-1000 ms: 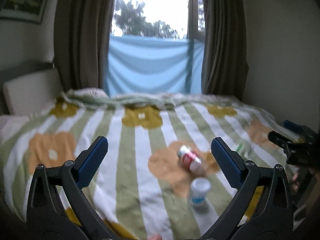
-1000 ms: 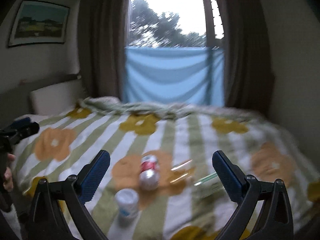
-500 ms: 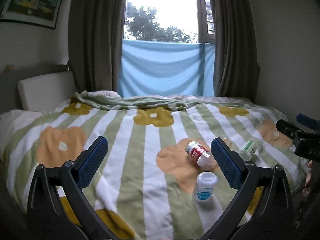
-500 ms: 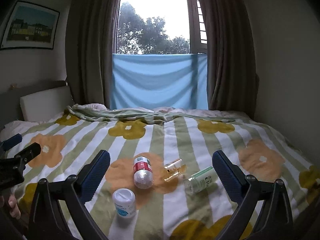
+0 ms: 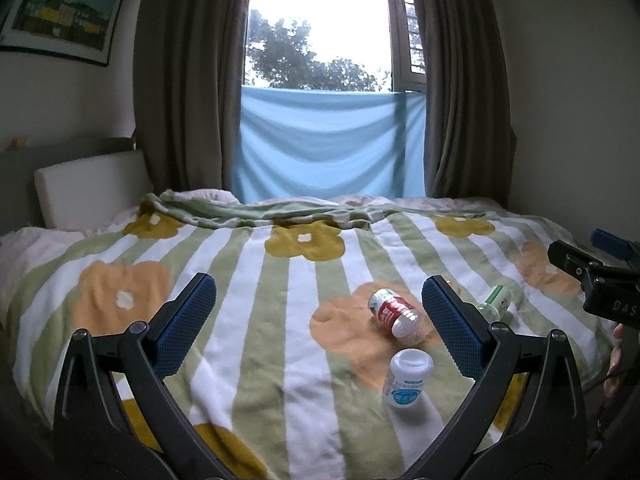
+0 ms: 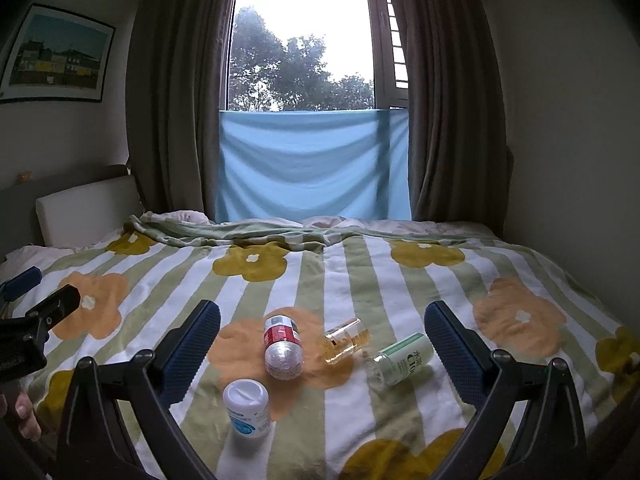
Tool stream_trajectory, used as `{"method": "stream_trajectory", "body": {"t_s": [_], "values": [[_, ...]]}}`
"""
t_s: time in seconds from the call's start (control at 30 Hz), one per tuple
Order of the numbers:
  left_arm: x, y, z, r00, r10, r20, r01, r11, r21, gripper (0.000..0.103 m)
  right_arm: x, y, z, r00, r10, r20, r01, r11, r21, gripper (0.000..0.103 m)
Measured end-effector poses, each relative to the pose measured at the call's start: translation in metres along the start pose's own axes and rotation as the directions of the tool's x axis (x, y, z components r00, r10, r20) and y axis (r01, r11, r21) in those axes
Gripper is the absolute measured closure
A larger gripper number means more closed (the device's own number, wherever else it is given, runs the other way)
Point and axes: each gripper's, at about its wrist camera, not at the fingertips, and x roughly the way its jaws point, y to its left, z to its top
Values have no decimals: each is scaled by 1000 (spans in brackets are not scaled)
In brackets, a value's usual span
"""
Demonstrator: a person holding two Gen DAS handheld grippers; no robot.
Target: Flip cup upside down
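Observation:
A small clear amber cup [image 6: 345, 340] lies on its side on the flowered blanket [image 6: 360, 280], between a red-labelled bottle [image 6: 282, 346] and a green bottle [image 6: 400, 360]. In the left wrist view the cup is mostly hidden behind my right finger pad. My right gripper [image 6: 322, 350] is open and empty, held above the near part of the bed with the cup between its fingers in view. My left gripper [image 5: 320, 320] is open and empty, further left; the red-labelled bottle [image 5: 396, 314] lies ahead of it.
A white jar [image 6: 246, 404] stands upright near the bed's front edge; it also shows in the left wrist view [image 5: 408, 378]. The green bottle [image 5: 496, 300] lies on its side. A white headboard cushion [image 6: 84, 212] is at the left; curtains and window stand behind the bed.
Both views have steadied from blur and tilted slightly up. The bed objects have not moved. Both grippers stay open.

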Motion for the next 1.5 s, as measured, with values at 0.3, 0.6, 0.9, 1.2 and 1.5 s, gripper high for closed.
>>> {"method": "stream_trajectory", "body": {"t_s": [0.3,0.6,0.9,1.2,1.5], "values": [[0,-3,-1,1000,-2,1,2,1000,9,0,1,-2,-2,1000,-5,-4,5,1000,4,1],[0,-3,-1,1000,-1,1,1,1000,10,0,0,-2,-4,1000,-4,-6,4,1000,6,1],[-1,-6,-1,1000,-7,12,6,1000,12,0,1,-3,-3,1000,-3,-8,3,1000,6,1],[-3,-6,0,1000,-7,12,7,1000,11,0,1,-3,-3,1000,-4,-7,4,1000,9,1],[-3,-4,1,1000,-5,21,5,1000,11,0,1,-4,-3,1000,-5,-6,5,1000,9,1]]}}
